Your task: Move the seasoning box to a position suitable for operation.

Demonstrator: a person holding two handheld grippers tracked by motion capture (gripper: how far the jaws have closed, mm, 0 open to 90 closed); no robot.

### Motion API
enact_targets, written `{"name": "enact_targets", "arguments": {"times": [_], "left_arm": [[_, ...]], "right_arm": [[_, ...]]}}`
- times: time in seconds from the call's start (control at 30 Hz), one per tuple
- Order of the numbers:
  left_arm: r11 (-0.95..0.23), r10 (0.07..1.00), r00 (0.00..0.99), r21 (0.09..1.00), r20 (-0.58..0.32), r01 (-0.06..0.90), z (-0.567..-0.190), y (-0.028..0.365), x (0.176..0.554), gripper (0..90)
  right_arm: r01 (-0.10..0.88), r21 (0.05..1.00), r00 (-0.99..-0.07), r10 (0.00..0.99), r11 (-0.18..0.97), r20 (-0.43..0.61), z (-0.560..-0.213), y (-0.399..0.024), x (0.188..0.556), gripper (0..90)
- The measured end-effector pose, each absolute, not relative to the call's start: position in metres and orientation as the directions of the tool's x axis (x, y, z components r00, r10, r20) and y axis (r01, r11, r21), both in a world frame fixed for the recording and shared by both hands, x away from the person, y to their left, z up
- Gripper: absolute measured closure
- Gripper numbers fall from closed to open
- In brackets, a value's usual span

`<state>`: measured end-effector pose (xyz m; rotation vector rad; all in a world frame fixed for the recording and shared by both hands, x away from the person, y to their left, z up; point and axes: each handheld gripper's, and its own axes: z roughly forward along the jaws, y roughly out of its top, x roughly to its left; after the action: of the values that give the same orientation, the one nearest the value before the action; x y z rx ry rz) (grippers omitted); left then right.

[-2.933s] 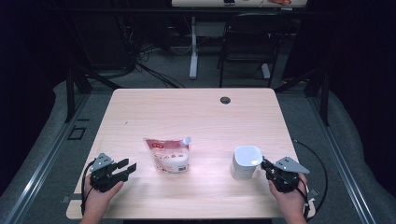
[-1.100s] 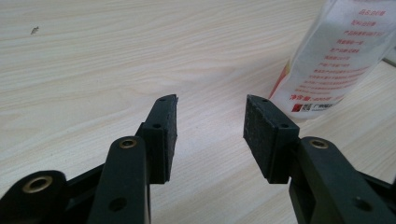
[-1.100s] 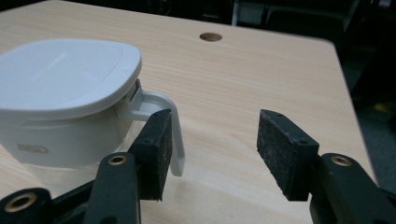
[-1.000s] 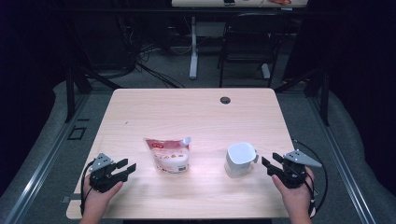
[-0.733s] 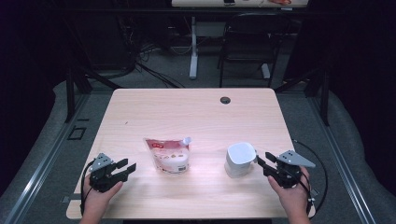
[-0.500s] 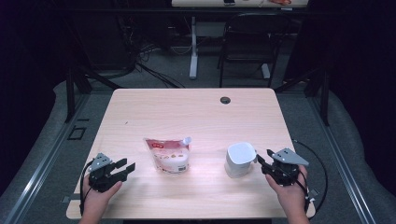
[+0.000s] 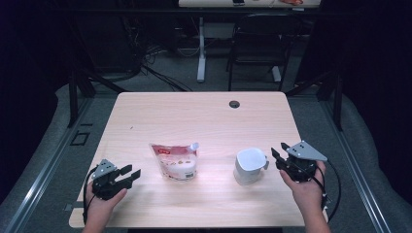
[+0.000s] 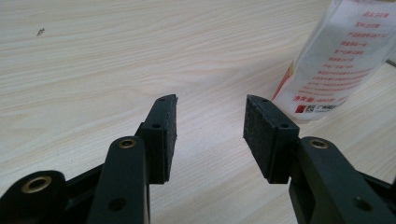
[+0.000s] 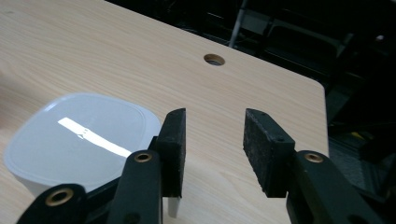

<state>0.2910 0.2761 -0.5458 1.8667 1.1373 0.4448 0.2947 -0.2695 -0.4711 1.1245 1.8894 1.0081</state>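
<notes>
A white cup [image 7: 248,167] stands on the wooden table [image 7: 194,116] at the front right, its handle toward my right gripper [image 7: 278,149]. That gripper hovers just right of the cup, open; its jaws have just been closing with nothing between them. In the right gripper view the cup [image 9: 79,135] lies left of the gripper [image 9: 212,116], apart from the pads. A red and white snack pouch [image 7: 175,162] lies mid-table. My left gripper [image 7: 132,171] rests open at the front left, pointing at the pouch [image 8: 341,60], with bare table between its fingers [image 8: 163,135].
A round cable hole [image 7: 234,104] sits near the table's far edge, also seen ahead of the right gripper as a hole [image 9: 214,59]. Behind the table stand a dark chair [image 7: 257,43] and a desk leg. The table's right edge runs close to my right hand.
My right gripper has come in from the table's right edge toward the cup, risen a little, and its jaws have narrowed. The cup sits slightly left of its earliest spot. The left gripper is unmoved.
</notes>
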Motion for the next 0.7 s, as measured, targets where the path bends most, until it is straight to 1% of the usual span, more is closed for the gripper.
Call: {"name": "enact_targets", "arguments": {"times": [0.1, 0.2, 0.23, 0.33, 0.43, 0.5, 0.53, 0.57, 0.67, 0.7], "left_arm": [[-0.197, 0.846, 0.516, 0.822, -0.133, 0.535, -0.546, 0.276, 0.291, 54.5], [-0.196, 0.846, 0.516, 0.824, -0.132, 0.531, -0.546, 0.276, 0.291, 54.5], [-0.196, 0.846, 0.516, 0.824, -0.131, 0.531, -0.546, 0.276, 0.291, 54.5], [-0.2, 0.847, 0.515, 0.82, -0.13, 0.537, -0.546, 0.276, 0.291, 54.4], [-0.196, 0.847, 0.515, 0.823, -0.131, 0.533, -0.547, 0.276, 0.291, 54.4], [-0.198, 0.848, 0.514, 0.822, -0.129, 0.534, -0.547, 0.275, 0.291, 54.4], [-0.199, 0.848, 0.514, 0.822, -0.128, 0.534, -0.547, 0.275, 0.291, 54.4], [-0.2, 0.848, 0.514, 0.821, -0.128, 0.534, -0.547, 0.275, 0.291, 54.3], [-0.199, 0.848, 0.513, 0.821, -0.129, 0.536, -0.547, 0.275, 0.291, 54.3], [-0.2, 0.848, 0.514, 0.82, -0.129, 0.536, -0.547, 0.275, 0.291, 54.3]], "right_arm": [[0.346, 0.887, -0.391, 0.906, 0.307, -0.162, -0.467, -0.268, 0.299, 52.6], [0.319, 0.898, -0.396, 0.903, 0.303, -0.164, -0.464, -0.265, 0.302, 52.7], [0.313, 0.904, -0.392, 0.907, 0.292, -0.157, -0.464, -0.265, 0.303, 54.0], [0.341, 0.902, -0.396, 0.911, 0.265, -0.118, -0.464, -0.263, 0.305, 56.3], [0.356, 0.894, -0.422, 0.901, 0.272, -0.106, -0.466, -0.259, 0.308, 56.2], [0.383, 0.888, -0.418, 0.905, 0.255, -0.08, -0.467, -0.257, 0.308, 56.3], [0.395, 0.89, -0.424, 0.905, 0.228, -0.044, -0.469, -0.256, 0.309, 59.9], [0.4, 0.892, -0.432, 0.902, 0.209, -0.018, -0.47, -0.256, 0.309, 66.6], [0.398, 0.892, -0.433, 0.901, 0.214, -0.023, -0.476, -0.254, 0.307, 80.4], [0.4, 0.89, -0.437, 0.899, 0.218, -0.023, -0.478, -0.252, 0.307, 82.7]]}}
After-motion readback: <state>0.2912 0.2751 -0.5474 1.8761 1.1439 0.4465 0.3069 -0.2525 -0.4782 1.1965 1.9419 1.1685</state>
